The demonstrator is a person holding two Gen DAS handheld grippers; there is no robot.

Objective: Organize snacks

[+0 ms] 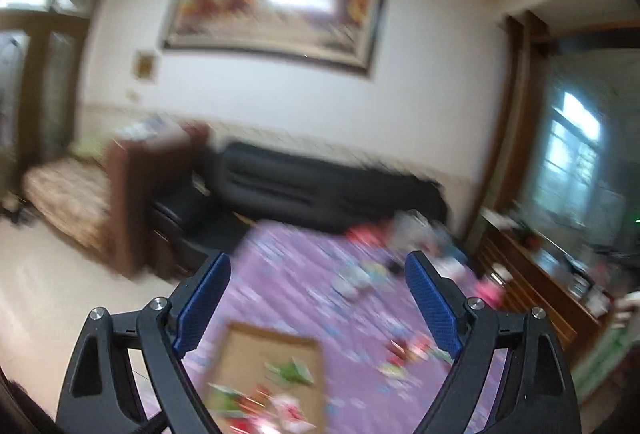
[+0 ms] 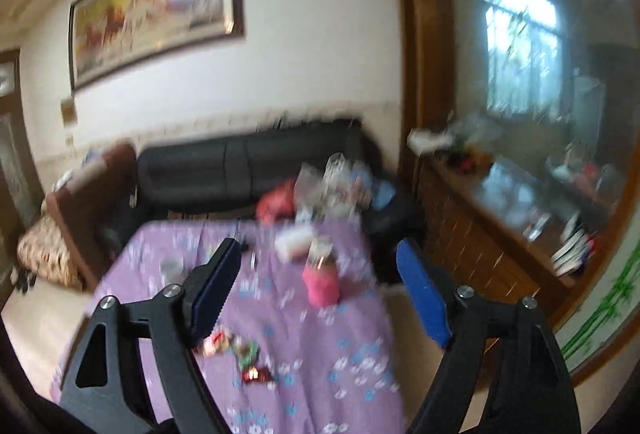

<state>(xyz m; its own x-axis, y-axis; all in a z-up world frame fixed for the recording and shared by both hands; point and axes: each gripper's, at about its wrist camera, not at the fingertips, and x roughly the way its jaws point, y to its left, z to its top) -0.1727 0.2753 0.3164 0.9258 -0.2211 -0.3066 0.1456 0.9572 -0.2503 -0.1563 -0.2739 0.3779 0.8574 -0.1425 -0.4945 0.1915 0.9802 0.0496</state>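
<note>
Both views are blurred. A shallow cardboard box (image 1: 240,346) lies on the purple flowered tablecloth (image 1: 304,290) and holds several green and red snack packets (image 1: 290,374). More loose packets (image 1: 412,352) lie to its right on the cloth. My left gripper (image 1: 318,259) hangs above the box, open, with nothing between its blue pads. In the right wrist view a few small packets (image 2: 240,354) lie on the cloth (image 2: 320,362) near the left finger. My right gripper (image 2: 317,247) is open and empty above the table.
A pink jar (image 2: 322,284), a white box (image 2: 294,242) and a heap of clear and red bags (image 2: 320,186) stand toward the table's far end. Beyond are a black sofa (image 2: 240,170), a wooden armchair (image 1: 132,194) and a cluttered wooden cabinet (image 2: 500,234) to the right.
</note>
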